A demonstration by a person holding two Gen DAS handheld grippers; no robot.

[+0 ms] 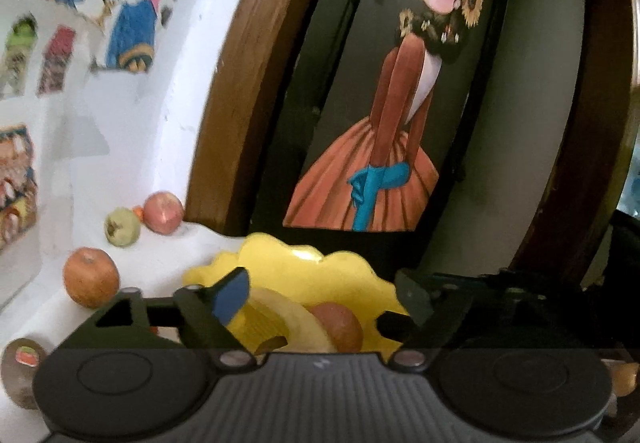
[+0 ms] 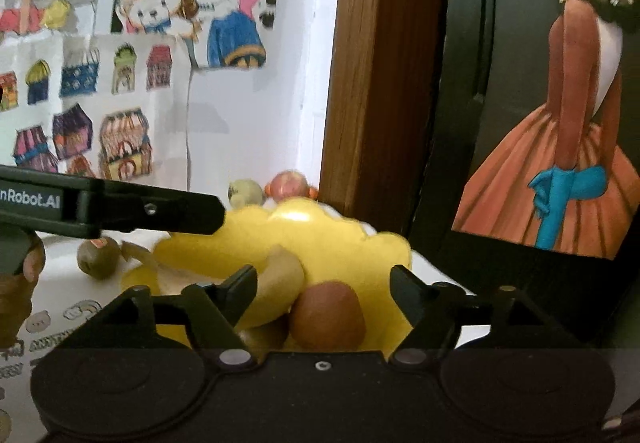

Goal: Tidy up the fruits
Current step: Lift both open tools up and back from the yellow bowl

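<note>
A yellow scalloped plate [image 1: 280, 263] [image 2: 332, 239] sits on the white table and holds a banana [image 1: 280, 317] [image 2: 280, 289] and a reddish-brown fruit [image 1: 340, 325] [image 2: 328, 317]. My left gripper [image 1: 324, 299] is open just above the plate, its blue-padded finger beside the banana. My right gripper [image 2: 324, 283] is open too, the reddish fruit lying between its fingers without touching them. Loose on the table are an orange [image 1: 91, 277], a green apple [image 1: 122, 227] [image 2: 246, 193], a pink-red apple [image 1: 164, 213] [image 2: 288, 183] and a kiwi with a sticker [image 1: 20, 367] [image 2: 98, 257].
A wooden frame [image 1: 232, 91] [image 2: 372, 83] and a dark painting of a figure in an orange dress [image 1: 380, 147] stand right behind the plate. Children's drawings cover the white wall at left. The left tool's black finger [image 2: 160, 209] and a hand [image 2: 16, 283] reach in from the left.
</note>
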